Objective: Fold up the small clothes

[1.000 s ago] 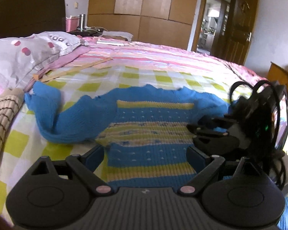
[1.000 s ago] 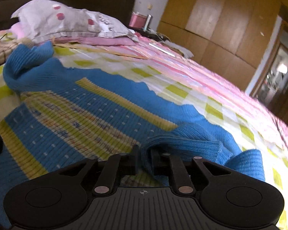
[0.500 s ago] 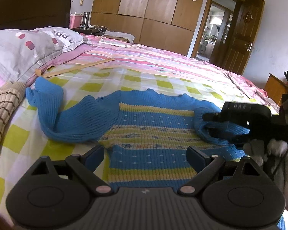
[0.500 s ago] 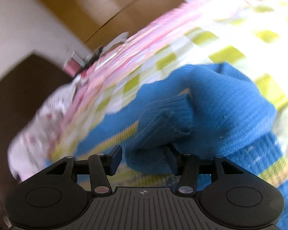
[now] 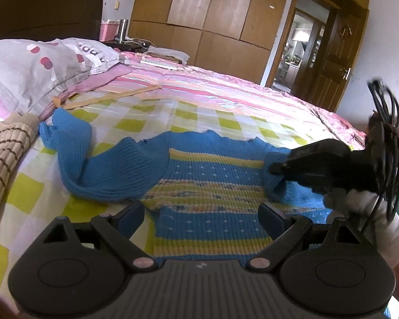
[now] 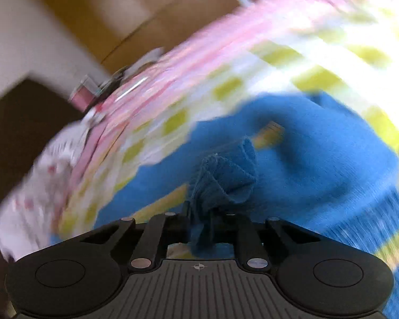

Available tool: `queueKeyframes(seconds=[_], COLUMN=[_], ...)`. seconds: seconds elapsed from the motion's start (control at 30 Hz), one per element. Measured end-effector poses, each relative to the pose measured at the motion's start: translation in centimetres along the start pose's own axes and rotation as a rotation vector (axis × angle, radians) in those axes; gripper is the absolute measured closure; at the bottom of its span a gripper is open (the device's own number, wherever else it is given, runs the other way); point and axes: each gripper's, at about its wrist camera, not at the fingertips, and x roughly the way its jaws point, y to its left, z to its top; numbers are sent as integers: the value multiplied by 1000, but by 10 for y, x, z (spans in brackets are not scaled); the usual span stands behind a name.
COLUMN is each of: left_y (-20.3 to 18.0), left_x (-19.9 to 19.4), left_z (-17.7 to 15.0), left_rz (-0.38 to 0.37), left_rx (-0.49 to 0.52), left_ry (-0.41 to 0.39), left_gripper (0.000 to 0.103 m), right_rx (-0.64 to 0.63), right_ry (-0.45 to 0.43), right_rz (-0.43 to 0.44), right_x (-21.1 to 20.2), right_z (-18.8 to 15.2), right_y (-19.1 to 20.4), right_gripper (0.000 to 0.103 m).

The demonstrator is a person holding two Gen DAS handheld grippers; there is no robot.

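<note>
Spreading across the bed with its pink-striped and green-checked cover (image 5: 226,106), the small blue knitted sweater with yellow stripes (image 5: 207,186) lies flat with its body toward you, which gives you a smooth base to fold onto. Its left sleeve (image 5: 74,143) trails out toward the grey spotted pillow (image 5: 34,71) and the beige striped cloth (image 5: 2,154), untouched, so that side is not yet folded.

Your right tool (image 6: 199,212) has its fingers pressed together on the blue ribbed cuff of the right sleeve (image 6: 223,178); the cuff bunches up between them. From the left wrist view you can see that tool held low over the sweater's right shoulder, with the sleeve doubled inward. I judge you are carrying the cuff across the chest to make the first fold. The right wrist view is blurred, so the landing spot is unclear.

Your left tool (image 5: 202,215) hangs spread wide above the hem, holding nothing, likely ready to pin the body down.
</note>
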Motion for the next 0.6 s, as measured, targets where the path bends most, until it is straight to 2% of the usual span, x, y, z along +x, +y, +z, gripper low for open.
queueKeyframes(seconds=[0.13, 0.3, 0.43, 0.6], left_y=[2, 7, 14, 19], left_x=[-3, -4, -2, -6], left_z=[1, 2, 4, 5], left_rz=[23, 54, 57, 82], left_rx=[-2, -13, -42, -63], left_ry=[-22, -29, -20, -51], left_gripper=[6, 6, 6, 6], right_rx=[-308, -606, -680, -747], right_ry=[10, 53, 92, 83], right_rz=[51, 110, 135, 151], right_x=[3, 11, 14, 13], right_z=[-16, -45, -58, -66], right_y=[51, 81, 85, 90], right_gripper=[92, 93, 93, 92])
